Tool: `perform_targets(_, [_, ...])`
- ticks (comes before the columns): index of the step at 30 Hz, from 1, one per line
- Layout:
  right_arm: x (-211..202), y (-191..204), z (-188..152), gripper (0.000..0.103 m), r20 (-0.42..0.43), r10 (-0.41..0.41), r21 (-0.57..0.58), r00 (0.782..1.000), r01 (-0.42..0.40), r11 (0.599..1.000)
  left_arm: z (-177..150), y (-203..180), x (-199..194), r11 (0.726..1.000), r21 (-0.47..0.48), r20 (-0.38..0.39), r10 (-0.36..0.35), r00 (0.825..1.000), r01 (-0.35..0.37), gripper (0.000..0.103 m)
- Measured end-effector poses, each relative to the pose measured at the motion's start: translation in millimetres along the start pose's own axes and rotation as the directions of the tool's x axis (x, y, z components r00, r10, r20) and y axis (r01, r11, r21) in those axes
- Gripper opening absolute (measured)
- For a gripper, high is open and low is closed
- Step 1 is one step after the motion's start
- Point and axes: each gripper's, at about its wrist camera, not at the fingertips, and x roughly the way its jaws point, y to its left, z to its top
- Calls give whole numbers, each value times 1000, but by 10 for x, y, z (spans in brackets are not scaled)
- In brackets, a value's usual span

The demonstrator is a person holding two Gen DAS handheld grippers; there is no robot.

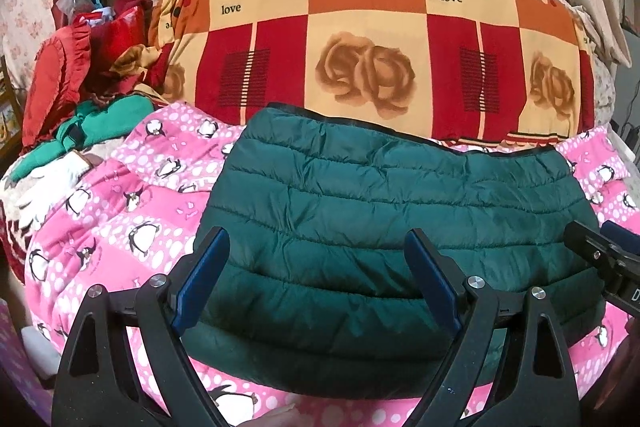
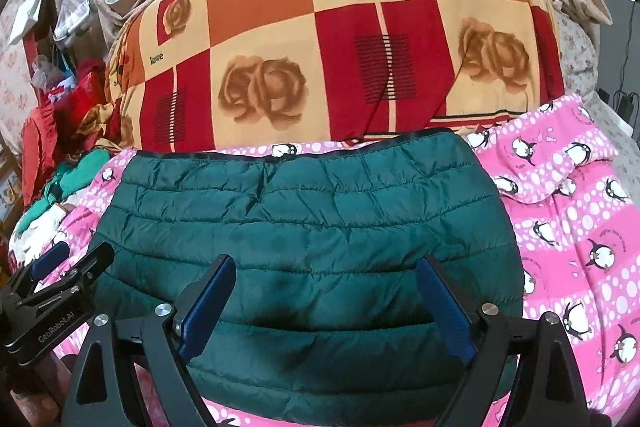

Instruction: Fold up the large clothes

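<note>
Both grippers, left (image 1: 316,267) and right (image 2: 324,291), gaped wide, empty; slippery dark green quilted puffer jacket (image 1: 380,227) risked springing unfolded once released.

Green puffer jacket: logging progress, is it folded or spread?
Folded: the green puffer jacket lies as a compact doubled rectangle, no sleeves showing.

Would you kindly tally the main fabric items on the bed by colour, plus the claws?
Dark green quilted jacket, folded flat: 1
Pink penguin-print blanket: 1
Red-and-orange rose-print quilt: 1
Claws, left claw and right claw, both open above the jacket: 2
Total: 5
</note>
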Motion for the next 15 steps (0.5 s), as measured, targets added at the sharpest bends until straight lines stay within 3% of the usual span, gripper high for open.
perform_targets(15, [62,70,-15,90,-15,-2,-22,1000,1,1000,-10,-16,19,1000,6,-5,4,1000,-4,89])
